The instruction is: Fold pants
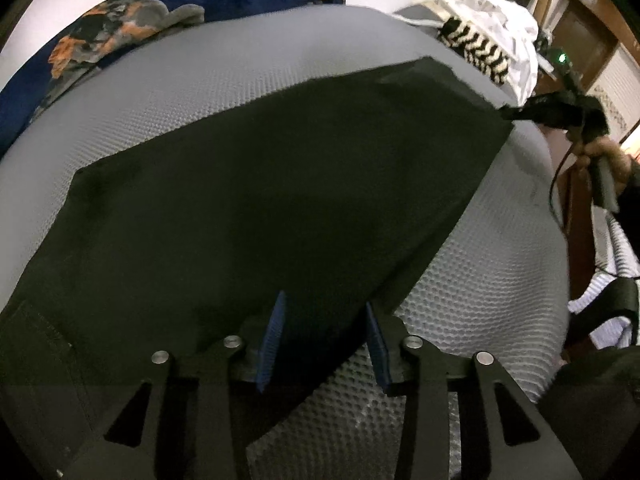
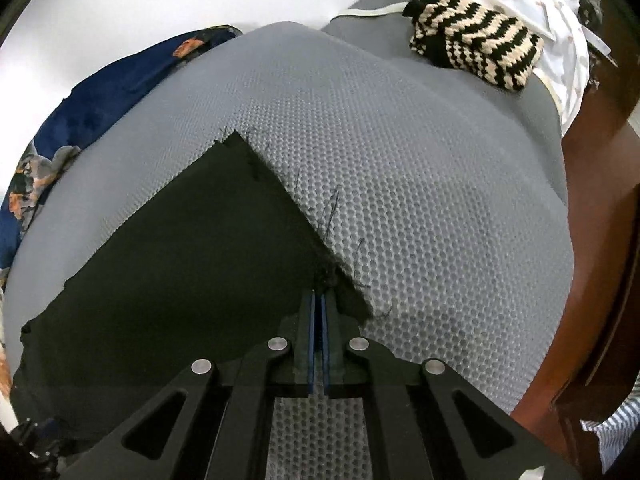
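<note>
Grey honeycomb mat (image 2: 400, 168) spans the work surface. Black pants (image 1: 248, 200) lie flat across it. Striped knit (image 2: 472, 36) sits at far edge. Left gripper (image 1: 326, 344) spread wide over pants hem. Right gripper (image 2: 319, 300) pressed together, pinching frayed pants corner.
</note>
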